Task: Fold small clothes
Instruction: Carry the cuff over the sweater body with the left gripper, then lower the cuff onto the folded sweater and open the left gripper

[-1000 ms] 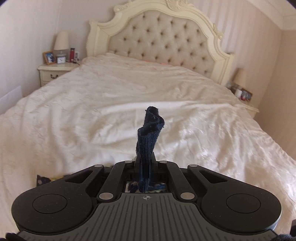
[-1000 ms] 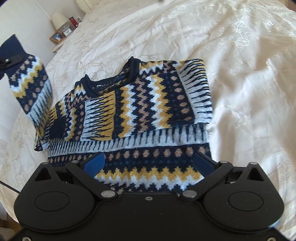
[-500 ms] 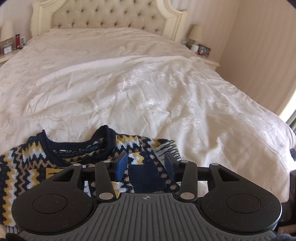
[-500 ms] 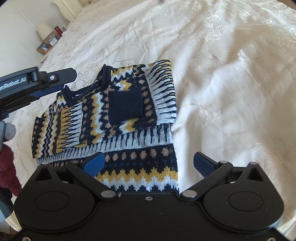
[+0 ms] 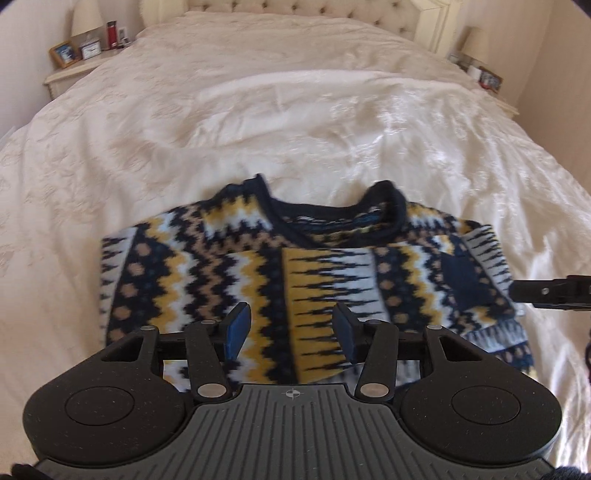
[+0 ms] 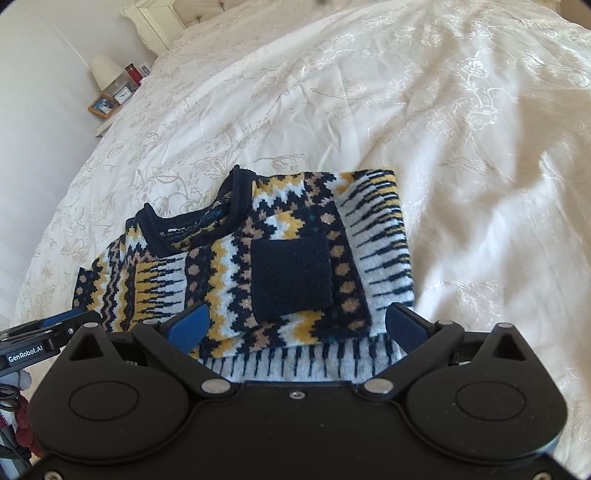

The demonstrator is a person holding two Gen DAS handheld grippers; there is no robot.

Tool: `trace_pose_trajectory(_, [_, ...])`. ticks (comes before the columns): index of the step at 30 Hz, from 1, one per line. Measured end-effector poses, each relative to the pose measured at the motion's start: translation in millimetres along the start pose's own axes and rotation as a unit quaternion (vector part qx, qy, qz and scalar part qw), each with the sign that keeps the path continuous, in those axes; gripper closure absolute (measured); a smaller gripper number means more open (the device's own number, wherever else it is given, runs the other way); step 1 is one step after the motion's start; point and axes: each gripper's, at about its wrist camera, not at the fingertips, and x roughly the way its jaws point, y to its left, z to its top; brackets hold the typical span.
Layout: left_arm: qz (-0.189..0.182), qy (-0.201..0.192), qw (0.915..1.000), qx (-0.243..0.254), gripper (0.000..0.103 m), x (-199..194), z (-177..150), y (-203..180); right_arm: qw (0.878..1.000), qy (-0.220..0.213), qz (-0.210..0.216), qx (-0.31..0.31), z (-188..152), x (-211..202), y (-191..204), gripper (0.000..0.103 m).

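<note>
A small patterned knit sweater point(image 5: 236, 266) in navy, yellow, white and tan lies flat on the cream bedspread point(image 5: 295, 122), both sleeves folded across its chest. The navy cuff point(image 6: 291, 277) of the upper sleeve rests on the sweater's point(image 6: 221, 273) right half. My left gripper point(image 5: 291, 328) hovers open over the middle of the chest with nothing between its blue pads. My right gripper point(image 6: 295, 326) stands open just above the lower body, near the cuff. The tip of the right gripper point(image 5: 546, 293) shows at the right edge of the left wrist view, the left gripper point(image 6: 48, 336) at the left edge of the right wrist view.
A tufted headboard point(image 5: 295, 7) stands at the far end of the bed. A nightstand point(image 5: 77, 70) with a lamp, clock, photo frame and red bottle is at far left; another nightstand point(image 5: 487, 85) with frames at far right. Bedspread stretches beyond the sweater.
My left gripper carried the sleeve cuff over the chest, opened and let it go, then drew back to the left. The right gripper stayed open and edged closer to the sweater.
</note>
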Motion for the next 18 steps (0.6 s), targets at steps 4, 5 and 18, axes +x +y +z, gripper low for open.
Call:
trace_pose_trajectory(4, [0.030,0.005,0.9991,-0.029,0.056,8.0,3.9,38.7,1.000,0.004,0.003,0.011,9.3,13.4,-0.1,0.004])
trace_pose_trajectory(5, [0.034,0.006,0.9988,-0.035,0.056,10.5,5.0,45.6,1.000,0.007,0.002,0.010,11.4,17.0,-0.2,0.006])
trace_pose_trajectory(18, [0.034,0.060,0.9951,-0.071,0.053,69.7,8.9,80.7,0.999,0.047,0.028,0.002,27.0,59.3,-9.4,0.019])
